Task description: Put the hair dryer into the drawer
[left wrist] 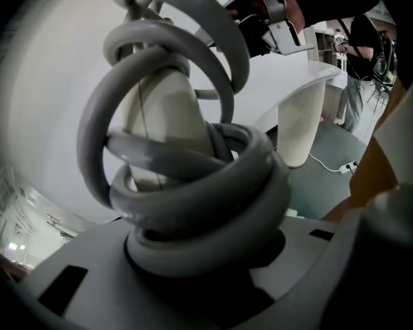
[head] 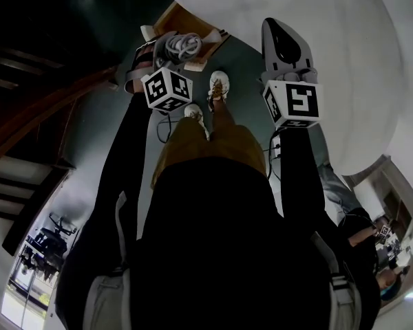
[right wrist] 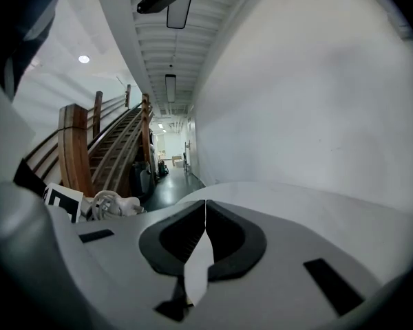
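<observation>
Person's shoes (head: 219,84) at frame centre in the head view, on a dark floor (head: 246,74). Left gripper (head: 155,57), at upper centre-left, points steeply down with its jaws part open and clamped on the hair dryer (head: 181,45), which hangs off the floor. In the left gripper view, the dryer's cream body (left wrist: 162,119) fills the middle of the frame, wrapped in loops of its grey cord (left wrist: 206,184). Right gripper (head: 275,29), at upper centre-right, has its jaws pressed together with nothing between them, over the edge of a white round table (head: 310,5). Past the dryer, toward the top of the head view, lies a wooden box (head: 193,25); whether it is the drawer cannot be told. In the right gripper view, wooden stairs (right wrist: 120,139) rise at the left.
</observation>
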### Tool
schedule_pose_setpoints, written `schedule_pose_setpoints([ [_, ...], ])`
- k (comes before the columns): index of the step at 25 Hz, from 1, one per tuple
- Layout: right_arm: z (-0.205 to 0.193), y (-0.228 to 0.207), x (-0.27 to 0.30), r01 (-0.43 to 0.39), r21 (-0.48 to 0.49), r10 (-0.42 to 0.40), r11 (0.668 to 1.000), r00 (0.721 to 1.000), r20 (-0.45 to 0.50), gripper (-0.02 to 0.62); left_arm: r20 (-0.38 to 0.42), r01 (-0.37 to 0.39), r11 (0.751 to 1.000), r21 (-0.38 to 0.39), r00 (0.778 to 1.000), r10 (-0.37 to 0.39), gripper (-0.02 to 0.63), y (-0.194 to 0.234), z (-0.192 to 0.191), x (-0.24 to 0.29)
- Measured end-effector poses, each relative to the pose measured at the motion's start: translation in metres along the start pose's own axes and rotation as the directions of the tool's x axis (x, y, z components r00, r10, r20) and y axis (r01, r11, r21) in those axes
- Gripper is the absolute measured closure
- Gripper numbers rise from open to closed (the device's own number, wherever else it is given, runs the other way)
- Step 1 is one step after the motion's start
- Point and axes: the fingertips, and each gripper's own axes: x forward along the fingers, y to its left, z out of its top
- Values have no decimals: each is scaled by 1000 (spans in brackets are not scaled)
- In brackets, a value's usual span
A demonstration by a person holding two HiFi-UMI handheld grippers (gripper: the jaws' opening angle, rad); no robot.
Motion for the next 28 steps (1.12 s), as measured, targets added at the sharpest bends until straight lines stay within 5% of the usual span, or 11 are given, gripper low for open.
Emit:
schedule_pose_setpoints([
  [5, 0, 9, 6, -17, -14, 17, 1000, 1000, -3, 569, -56, 49, 998, 45, 997, -47, 422, -7, -13, 15],
  [11, -7, 13, 7, -18, -22, 17, 1000, 1000, -25, 569, -107, 104, 976, 193, 991, -84, 422, -17, -26, 30],
  [16, -14, 9, 5, 0, -32, -1, 999, 999, -47, 569, -134, 148, 935, 323, 985, -110, 422, -22, -30, 47],
  [24, -20, 0, -1, 23, -79, -29, 997, 997, -69, 569, -194, 197, 810, 553, 975, -105, 421, -35, -32, 74],
  [28, -27, 0, -5, 25, -87, -32, 996, 996, -87, 569, -261, 239, 811, 534, 959, -110, 420, -41, -38, 90],
])
